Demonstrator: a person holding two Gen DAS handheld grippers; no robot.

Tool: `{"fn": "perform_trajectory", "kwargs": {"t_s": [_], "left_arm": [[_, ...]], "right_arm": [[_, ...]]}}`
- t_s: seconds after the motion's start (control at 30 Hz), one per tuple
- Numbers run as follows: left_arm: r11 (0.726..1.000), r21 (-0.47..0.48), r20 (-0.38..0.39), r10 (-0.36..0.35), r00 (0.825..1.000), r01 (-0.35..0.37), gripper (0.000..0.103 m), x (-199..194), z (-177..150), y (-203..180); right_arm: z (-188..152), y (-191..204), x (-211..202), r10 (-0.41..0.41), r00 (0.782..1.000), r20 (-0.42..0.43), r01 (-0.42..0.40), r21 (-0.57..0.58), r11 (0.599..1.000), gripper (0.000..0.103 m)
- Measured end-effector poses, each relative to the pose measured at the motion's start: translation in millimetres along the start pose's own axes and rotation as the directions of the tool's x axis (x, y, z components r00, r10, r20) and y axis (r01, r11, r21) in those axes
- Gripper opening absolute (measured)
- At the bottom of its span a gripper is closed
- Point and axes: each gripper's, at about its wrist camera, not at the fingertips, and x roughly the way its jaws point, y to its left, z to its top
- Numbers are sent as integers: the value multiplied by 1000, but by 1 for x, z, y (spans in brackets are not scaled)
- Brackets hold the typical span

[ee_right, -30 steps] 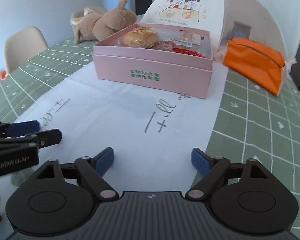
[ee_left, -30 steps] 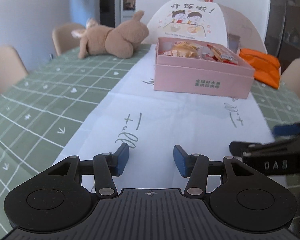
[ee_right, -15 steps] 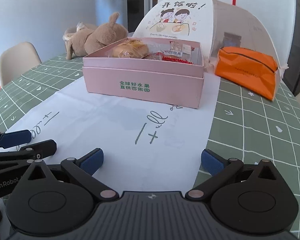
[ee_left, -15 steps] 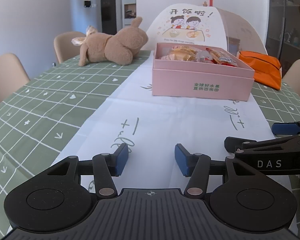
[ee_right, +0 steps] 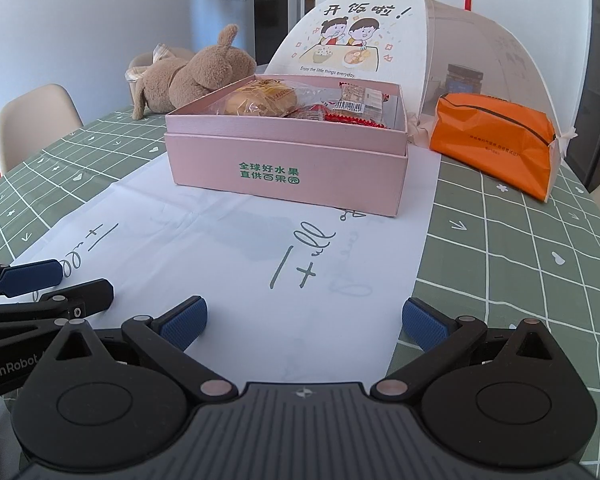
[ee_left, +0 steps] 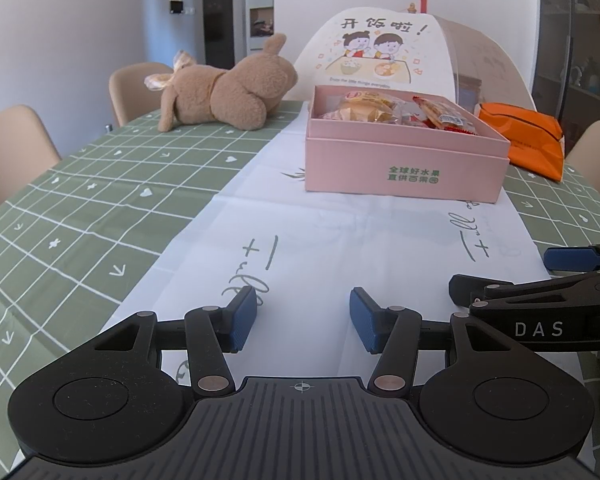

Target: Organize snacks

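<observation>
A pink box (ee_left: 404,168) with green print stands on the white runner, also in the right wrist view (ee_right: 288,168). It holds wrapped snacks: a round bun (ee_right: 260,98) and red packets (ee_right: 356,110). My left gripper (ee_left: 303,320) is open and empty, low over the runner, well short of the box. My right gripper (ee_right: 305,322) is open wider and empty, beside the left one. Each gripper shows in the other's view: the right one (ee_left: 540,280) at the right edge, the left one (ee_right: 40,288) at the left edge.
A brown plush toy (ee_left: 224,96) lies at the back left. A mesh food cover (ee_right: 400,40) stands behind the box, an orange pouch (ee_right: 496,144) to its right. Beige chairs (ee_left: 12,148) surround the table with its green checked cloth (ee_left: 80,208).
Both views have tilted up and levelled, so the box sits lower in frame. The right gripper's jaws have opened wider. Both grippers stay empty.
</observation>
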Motion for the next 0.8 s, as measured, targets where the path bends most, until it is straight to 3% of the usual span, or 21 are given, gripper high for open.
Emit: {"fn": "perform_trajectory", "kwargs": {"t_s": [0.8], "left_arm": [[1000, -1, 0, 0, 1000, 0, 58, 0, 0, 0]], "right_arm": [[0, 0, 0, 0, 1000, 0, 0, 0, 1000, 103]]}}
